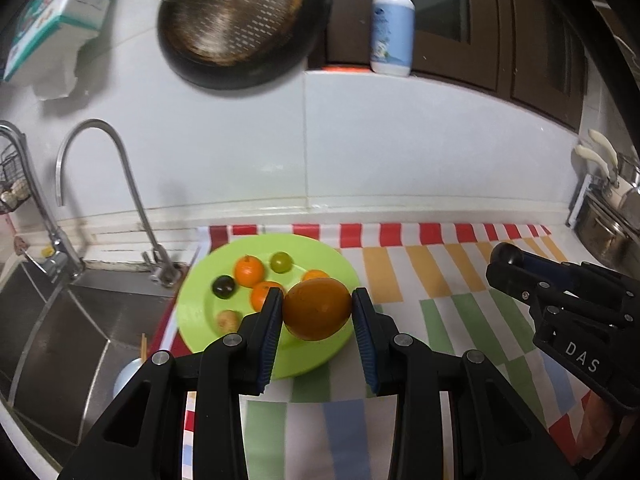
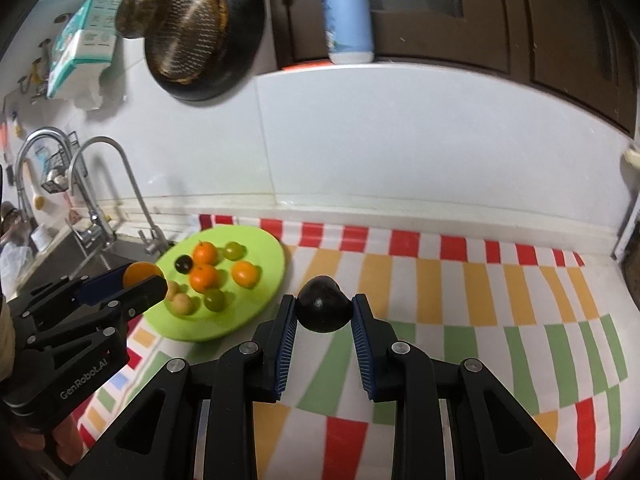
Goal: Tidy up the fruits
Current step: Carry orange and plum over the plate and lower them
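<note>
Plainly, with the left gripper (image 1: 316, 312) clamped on an orange (image 1: 317, 308) and the right gripper (image 2: 323, 310) pinching a dark plum (image 2: 323, 308) above the green plate (image 2: 264, 300), either round fruit risked slipping out.

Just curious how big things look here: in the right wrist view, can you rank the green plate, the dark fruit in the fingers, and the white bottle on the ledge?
1. green plate
2. white bottle
3. dark fruit

The fruit sits closest to the camera, which inflates it; its true size is probably smaller still.
</note>
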A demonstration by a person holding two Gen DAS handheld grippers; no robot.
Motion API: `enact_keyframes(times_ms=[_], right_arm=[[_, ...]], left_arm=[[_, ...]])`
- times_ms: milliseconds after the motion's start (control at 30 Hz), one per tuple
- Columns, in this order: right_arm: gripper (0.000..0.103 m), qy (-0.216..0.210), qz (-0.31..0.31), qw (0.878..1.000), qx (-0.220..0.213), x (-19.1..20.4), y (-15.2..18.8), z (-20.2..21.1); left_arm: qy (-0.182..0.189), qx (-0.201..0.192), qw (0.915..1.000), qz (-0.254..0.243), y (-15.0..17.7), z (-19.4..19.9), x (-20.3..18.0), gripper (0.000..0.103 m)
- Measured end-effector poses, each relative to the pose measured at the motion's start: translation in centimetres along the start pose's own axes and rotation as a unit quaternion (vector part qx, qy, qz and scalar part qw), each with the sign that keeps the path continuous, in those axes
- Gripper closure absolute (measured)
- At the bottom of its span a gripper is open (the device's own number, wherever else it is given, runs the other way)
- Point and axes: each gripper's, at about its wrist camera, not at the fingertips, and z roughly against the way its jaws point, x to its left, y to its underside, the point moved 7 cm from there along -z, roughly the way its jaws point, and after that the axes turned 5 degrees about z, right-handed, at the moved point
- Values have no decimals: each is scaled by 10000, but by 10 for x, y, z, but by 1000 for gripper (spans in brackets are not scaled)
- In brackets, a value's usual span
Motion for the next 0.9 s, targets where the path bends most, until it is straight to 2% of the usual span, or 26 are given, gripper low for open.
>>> enact_keyframes(times_ms=[300, 533, 900], right_arm=[[74, -271, 240, 9992, -198, 29, -23, -6], [74, -515, 411, 9975, -237, 51, -36, -18], [74, -852, 580, 9947, 25, 72, -47, -57]], left_arm=[[-317, -175, 9992, 139, -8, 11, 33, 68], [-401, -134, 9990, 170, -10, 6, 51, 68], [-461, -107, 9989, -5, -22, -18, 67, 68]])
